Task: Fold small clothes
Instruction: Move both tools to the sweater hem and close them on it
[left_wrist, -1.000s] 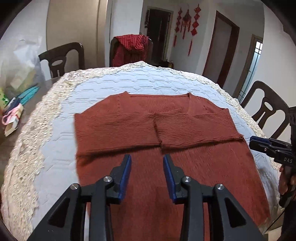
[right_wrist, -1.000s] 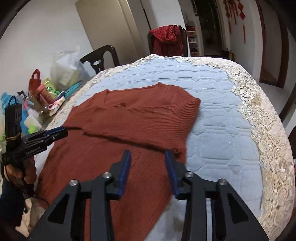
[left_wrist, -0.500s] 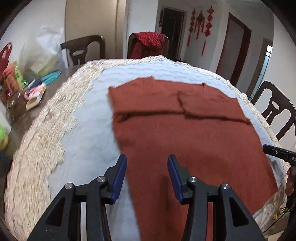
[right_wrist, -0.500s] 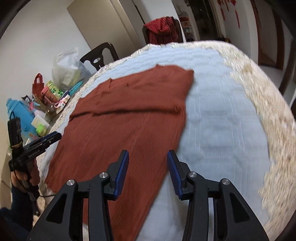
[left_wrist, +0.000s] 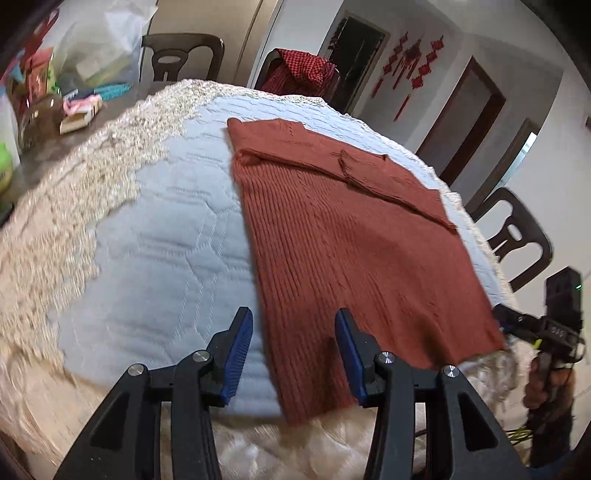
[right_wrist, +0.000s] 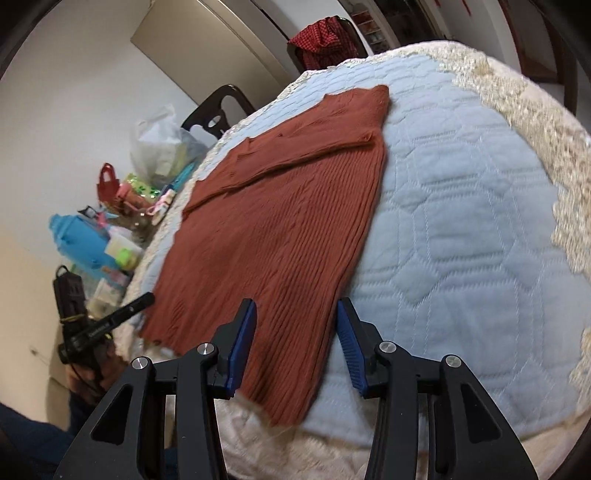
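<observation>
A rust-red knit sweater (left_wrist: 354, 236) lies flat on the quilted table cover, both sleeves folded across the chest at the far end; it also shows in the right wrist view (right_wrist: 280, 221). My left gripper (left_wrist: 293, 350) is open and empty, just above the sweater's near left hem corner. My right gripper (right_wrist: 295, 339) is open and empty, just above the near right hem corner. Each gripper also shows small in the other's view, the right one (left_wrist: 517, 321) and the left one (right_wrist: 129, 306), beside the hem.
The light blue quilted cover (left_wrist: 155, 236) has a lace border (right_wrist: 532, 110). Bags, bottles and clutter (right_wrist: 122, 206) stand on the table's left side. Dark chairs (left_wrist: 517, 236) surround the table; one at the far end carries a red cloth (left_wrist: 299, 70).
Both grippers have drawn back from over the sweater's middle to its near hem, the left toward the left corner, the right toward the right corner. The sweater has not moved.
</observation>
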